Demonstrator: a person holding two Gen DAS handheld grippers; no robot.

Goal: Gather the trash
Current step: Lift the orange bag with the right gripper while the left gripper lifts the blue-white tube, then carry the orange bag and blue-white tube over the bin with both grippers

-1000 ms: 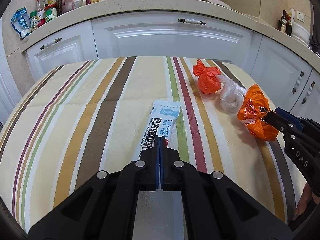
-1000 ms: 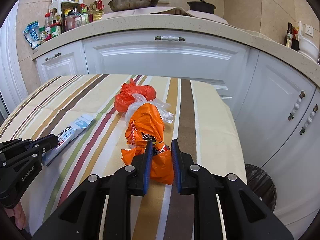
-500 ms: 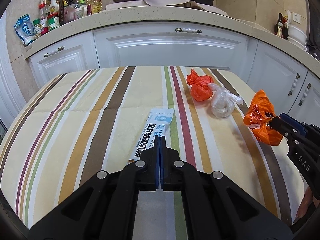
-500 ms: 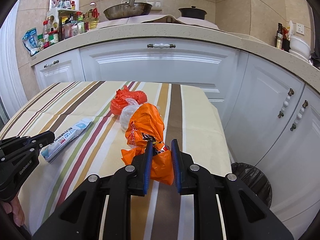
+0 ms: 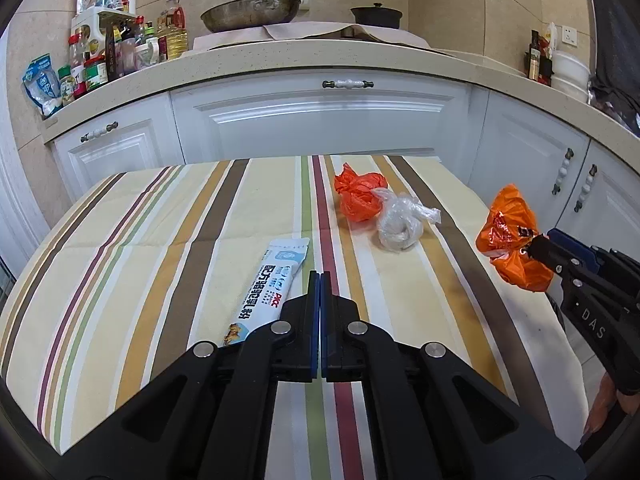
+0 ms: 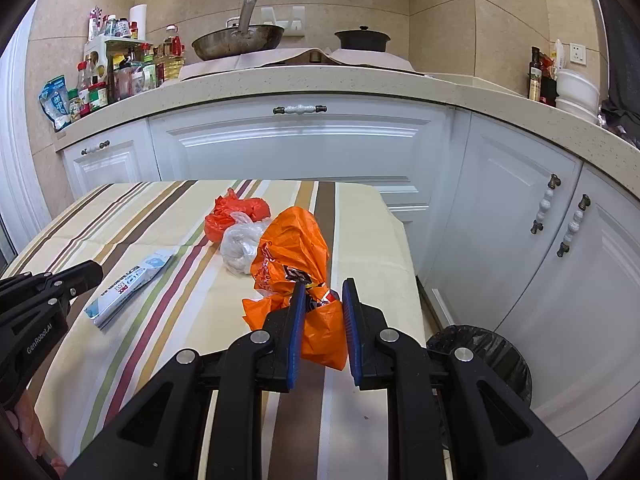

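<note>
My right gripper (image 6: 322, 286) is shut on a crumpled orange plastic bag (image 6: 296, 248) and holds it above the right edge of the striped table (image 6: 160, 320); the bag also shows in the left wrist view (image 5: 510, 236). My left gripper (image 5: 320, 276) is shut and empty above the table's near side, just right of a white and blue packet (image 5: 272, 284). A red-orange bag (image 5: 358, 196) and a clear plastic bag (image 5: 398, 224) lie on the table beyond. The packet shows in the right wrist view (image 6: 128, 284) too.
A black-lined trash bin (image 6: 484, 356) stands on the floor right of the table. White cabinets (image 6: 300, 148) and a counter with a pan (image 6: 236, 42), pot and bottles run behind and to the right.
The right gripper has lifted the orange bag off the table and carried it rightward. The left gripper has drawn back and up, away from the packet.
</note>
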